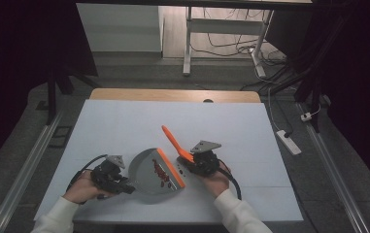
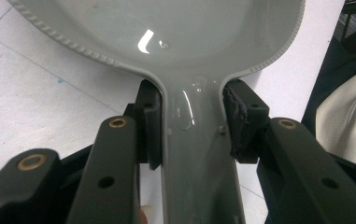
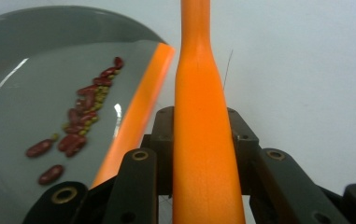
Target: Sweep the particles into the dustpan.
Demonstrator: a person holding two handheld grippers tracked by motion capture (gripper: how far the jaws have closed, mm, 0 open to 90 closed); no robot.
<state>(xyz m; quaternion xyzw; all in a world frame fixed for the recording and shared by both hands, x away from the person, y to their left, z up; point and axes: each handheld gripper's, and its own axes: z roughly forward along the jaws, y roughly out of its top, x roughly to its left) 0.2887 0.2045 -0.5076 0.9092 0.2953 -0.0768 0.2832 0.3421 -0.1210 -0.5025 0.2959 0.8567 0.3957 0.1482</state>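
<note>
Grey dustpan (image 1: 151, 172), orange front lip, lying flat on the white bench (image 1: 124, 126) near its front edge; red and green beans (image 1: 160, 171) sitting inside by the lip. Left gripper (image 2: 192, 123) clamping its handle from both sides. Orange brush (image 1: 176, 143), just beside the lip, being gripped by the right gripper (image 3: 203, 135).

The table (image 1: 124, 121) is covered by a white sheet, with a strip of bare wood showing along its far edge. On the sheet lies a grey dustpan (image 1: 148, 174) with an orange lip — near the front edge, around the middle. Red and small greenish beans (image 1: 160, 171) lie inside the pan, close to the lip.
</note>
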